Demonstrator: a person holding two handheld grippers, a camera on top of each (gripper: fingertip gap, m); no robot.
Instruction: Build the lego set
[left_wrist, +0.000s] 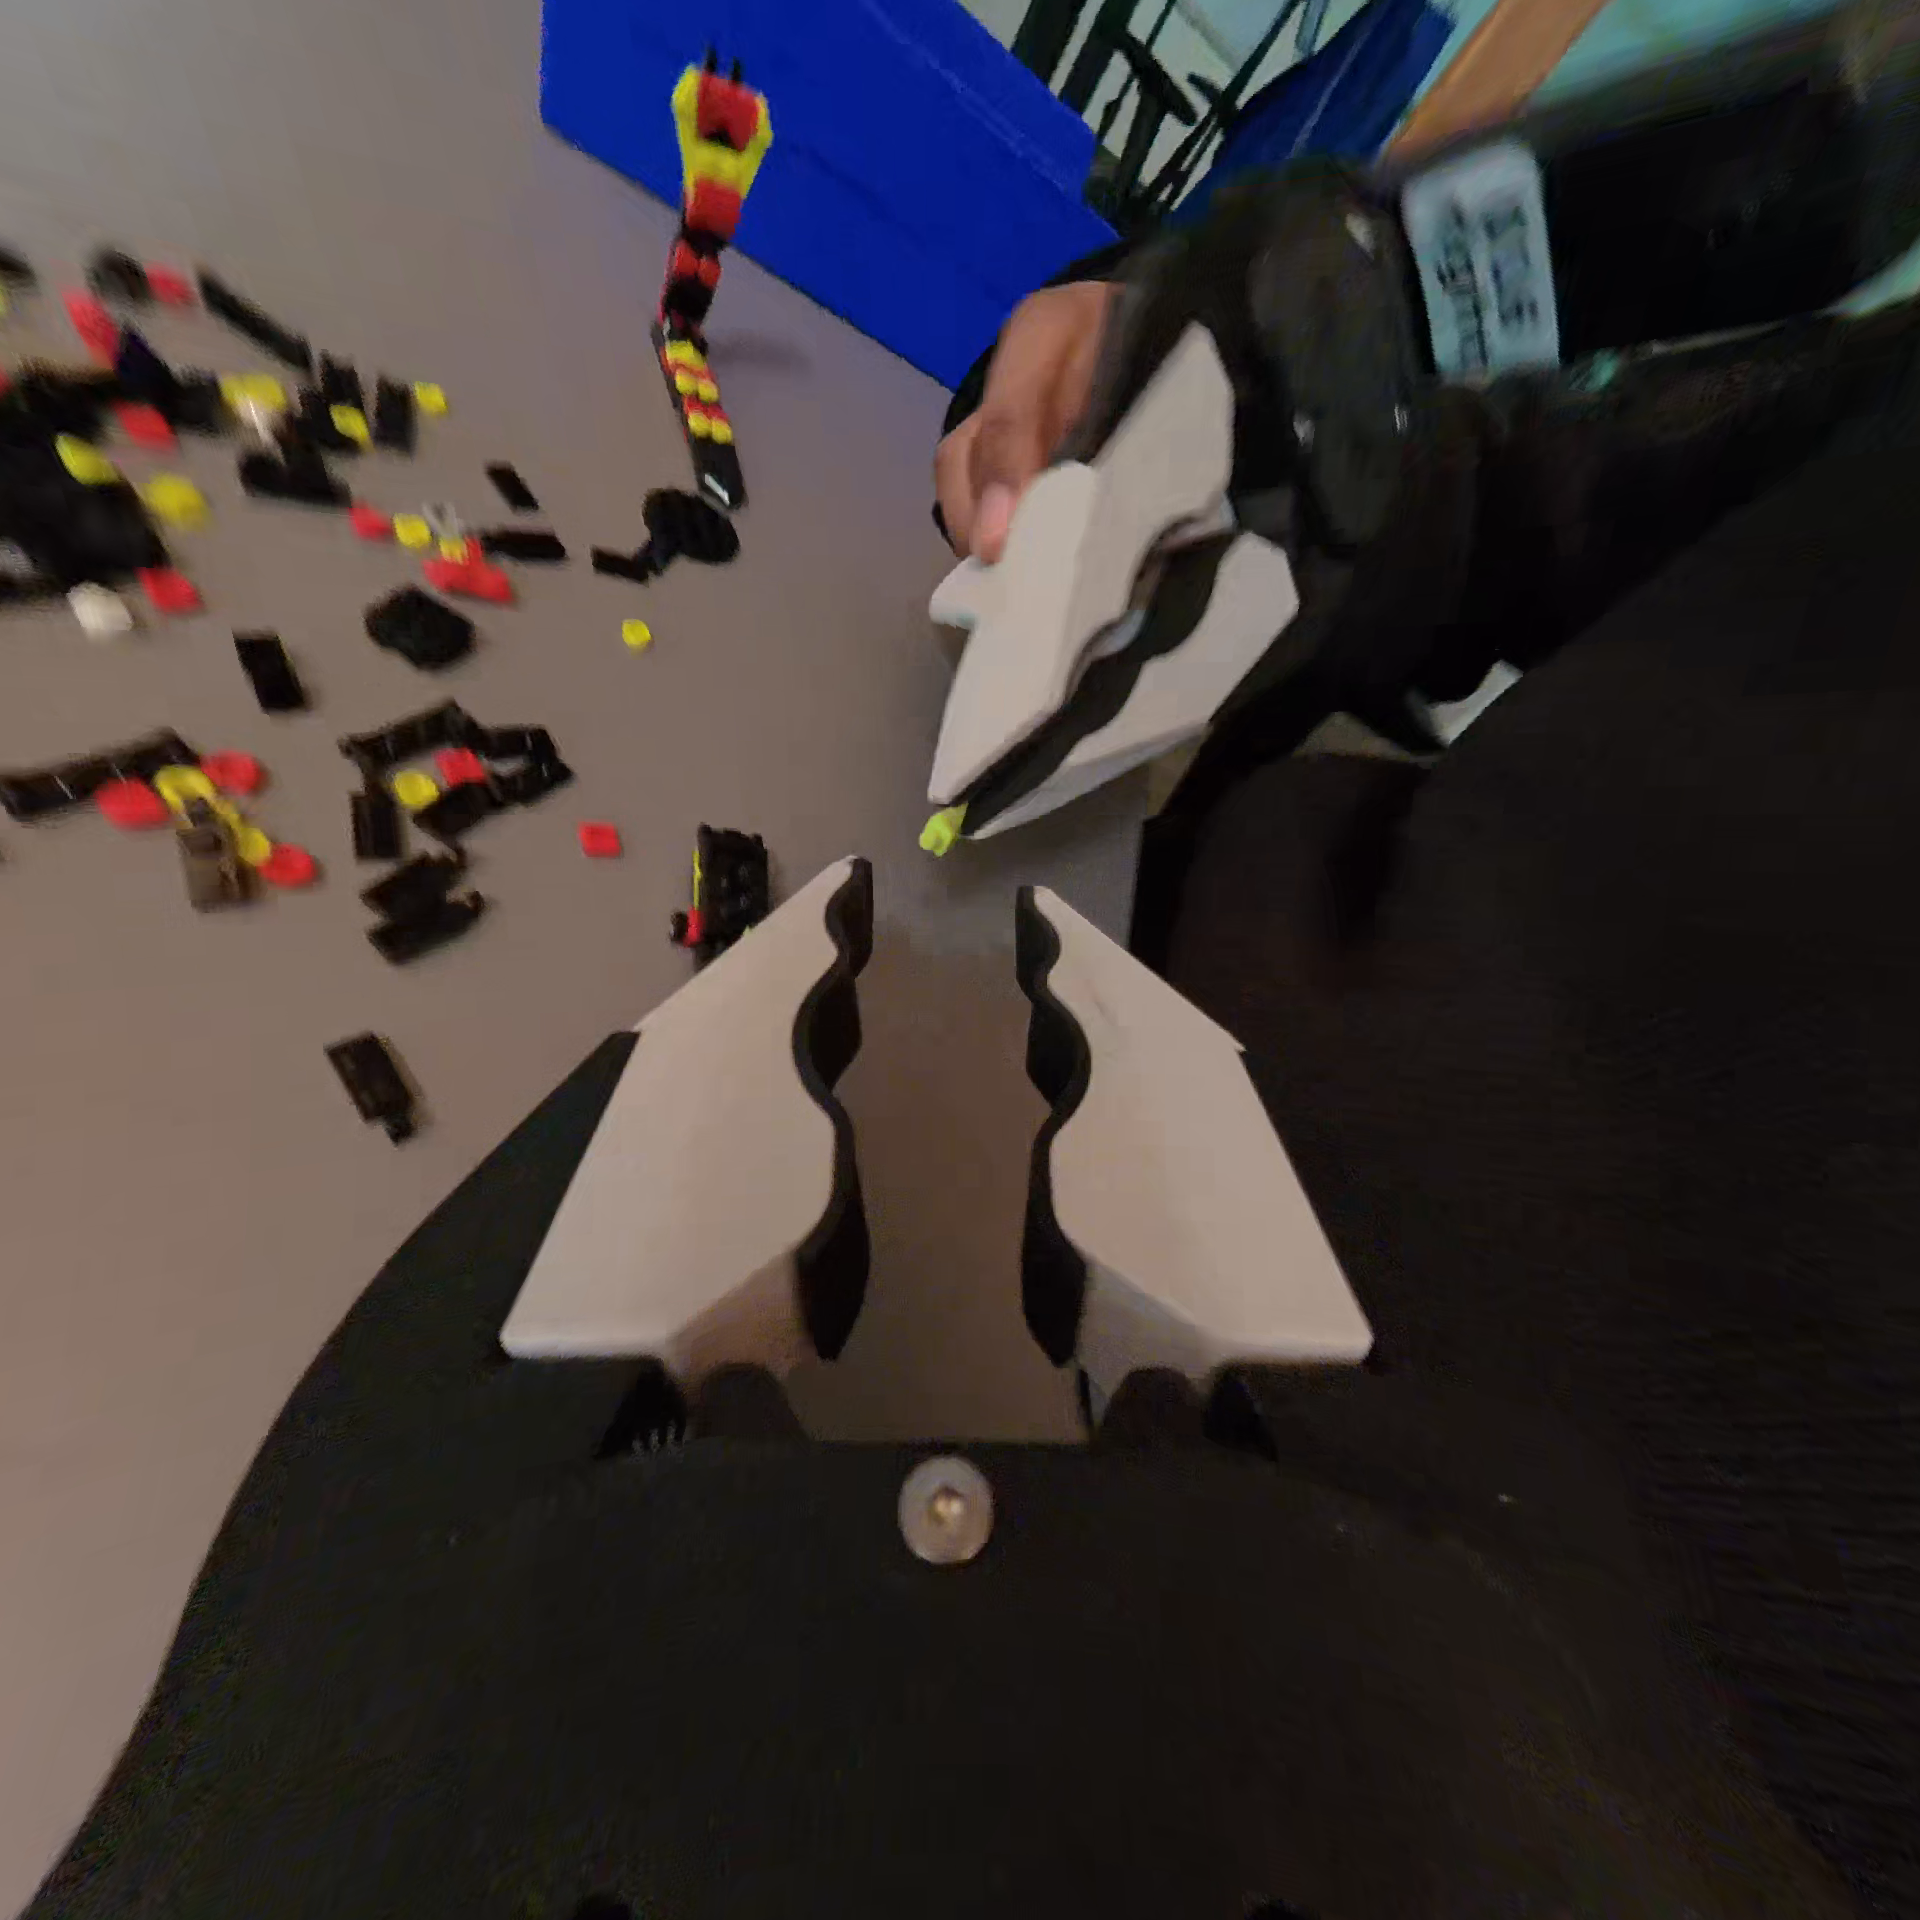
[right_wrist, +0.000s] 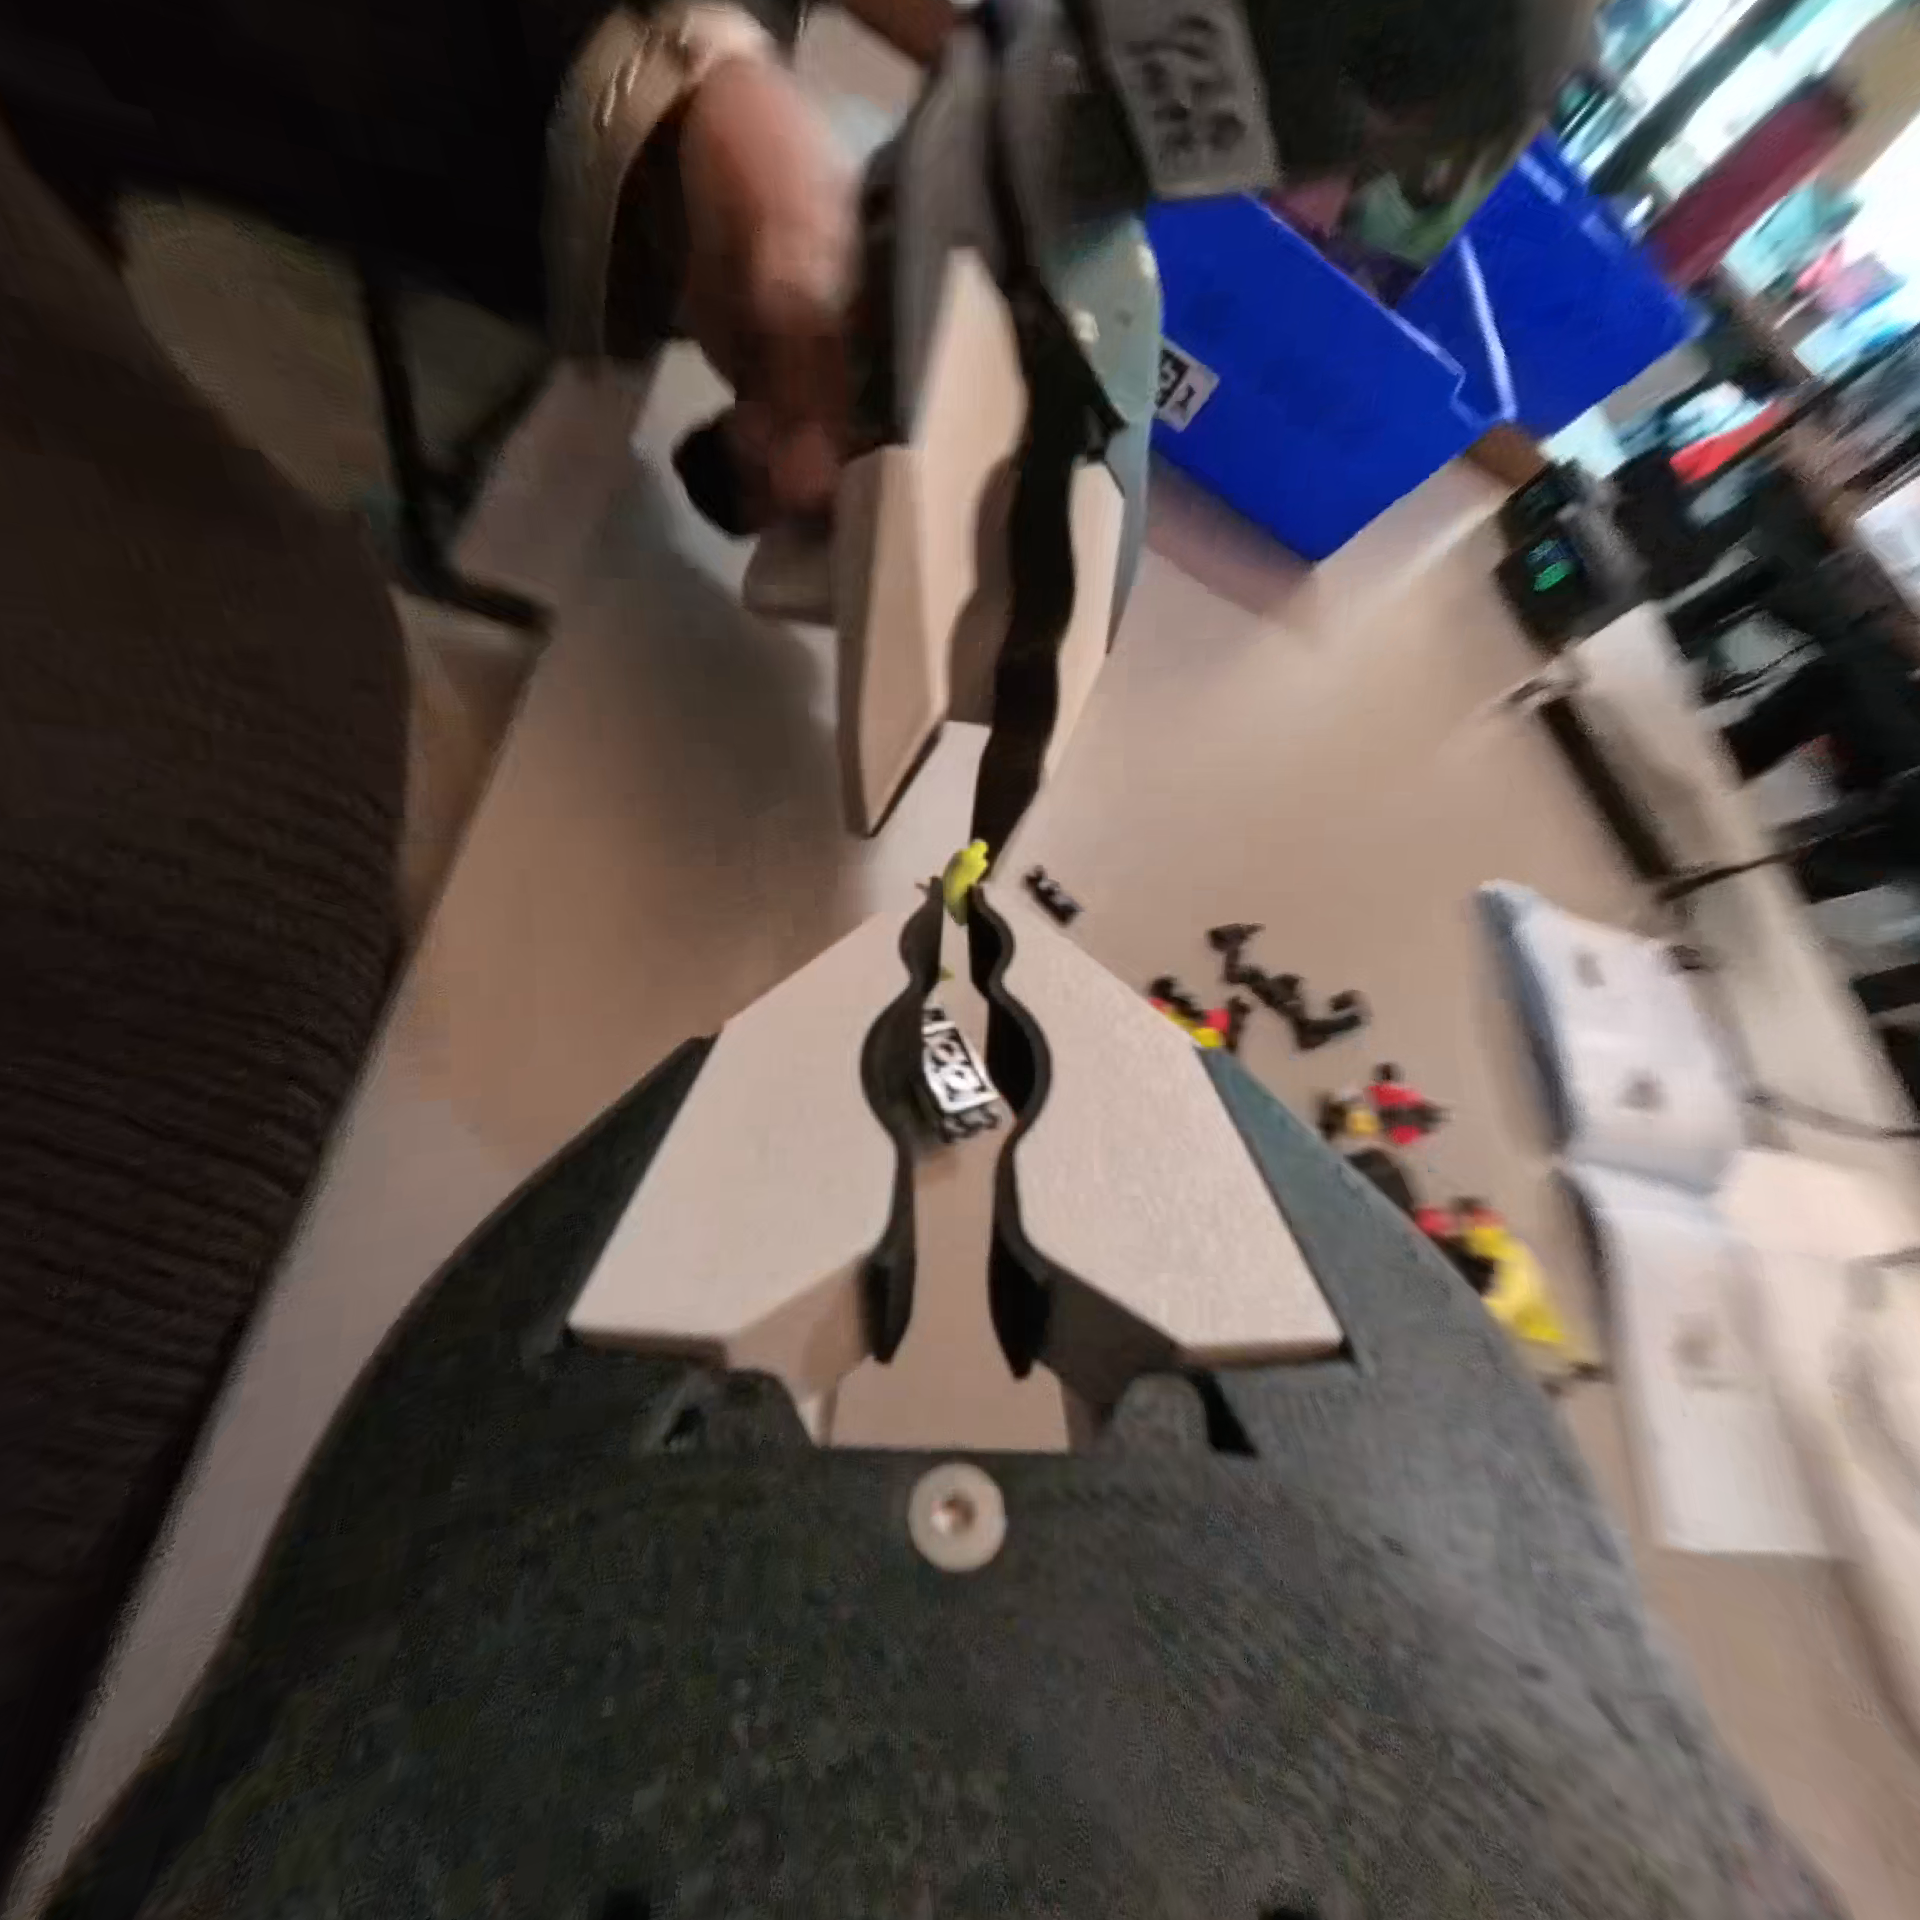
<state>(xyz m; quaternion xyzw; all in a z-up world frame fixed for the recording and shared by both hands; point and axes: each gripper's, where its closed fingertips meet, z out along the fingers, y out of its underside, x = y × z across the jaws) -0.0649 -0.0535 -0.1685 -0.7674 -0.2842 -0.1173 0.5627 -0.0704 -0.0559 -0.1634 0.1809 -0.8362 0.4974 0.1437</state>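
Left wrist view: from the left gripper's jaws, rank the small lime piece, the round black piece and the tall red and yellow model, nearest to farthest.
1. small lime piece, just ahead, pinched by the right gripper
2. round black piece, ahead left
3. tall red and yellow model, far back by the blue bin

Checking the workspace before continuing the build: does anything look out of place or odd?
Nothing looks damaged. Loose black, red and yellow pieces lie scattered over the table, normal for a build. The tall red-yellow model stands upright. The right hand-held gripper pinches a small yellow piece at its very tip, a slight hold.
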